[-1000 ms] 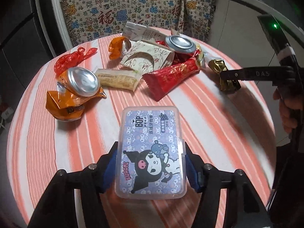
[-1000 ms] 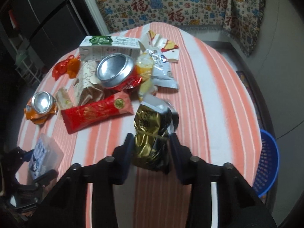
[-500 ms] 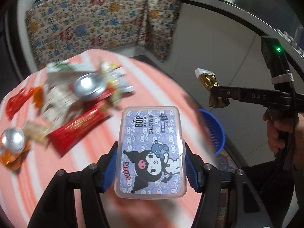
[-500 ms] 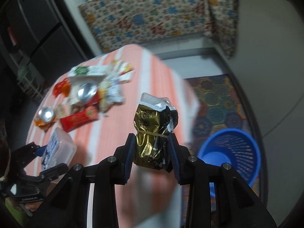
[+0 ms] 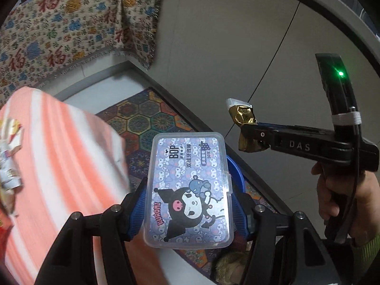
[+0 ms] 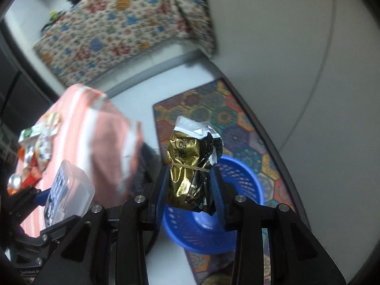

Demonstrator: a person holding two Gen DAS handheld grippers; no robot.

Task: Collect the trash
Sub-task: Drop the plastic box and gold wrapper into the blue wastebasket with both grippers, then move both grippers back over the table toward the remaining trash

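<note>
Left wrist view: left gripper clamped about half open on a clear plastic floss box with a cartoon label, blue pads pressing both long sides, box held flat, label up. Box sits off the edge of the striped tablecloth, over the patterned rug; a sliver of the blue basket shows right behind the box's right edge. Right gripper comes in from the right, side-on, pinching a crumpled gold foil wrapper; a hand grips its handle, green light lit on the mount above. Some wrappers at the left edge on the cloth, blurred. Right wrist view: right gripper narrowly closed on the gold foil wrapper, pads on both sides, wrapper upright with a rubber band round its middle and silver torn top. Blue basket on the floor directly below and behind the wrapper, on the patterned rug. Left gripper with the floss box at lower left, just beside the table edge. Trash pile on the tablecloth far left, blurred. Patterned fabric cover over furniture in the back.
</note>
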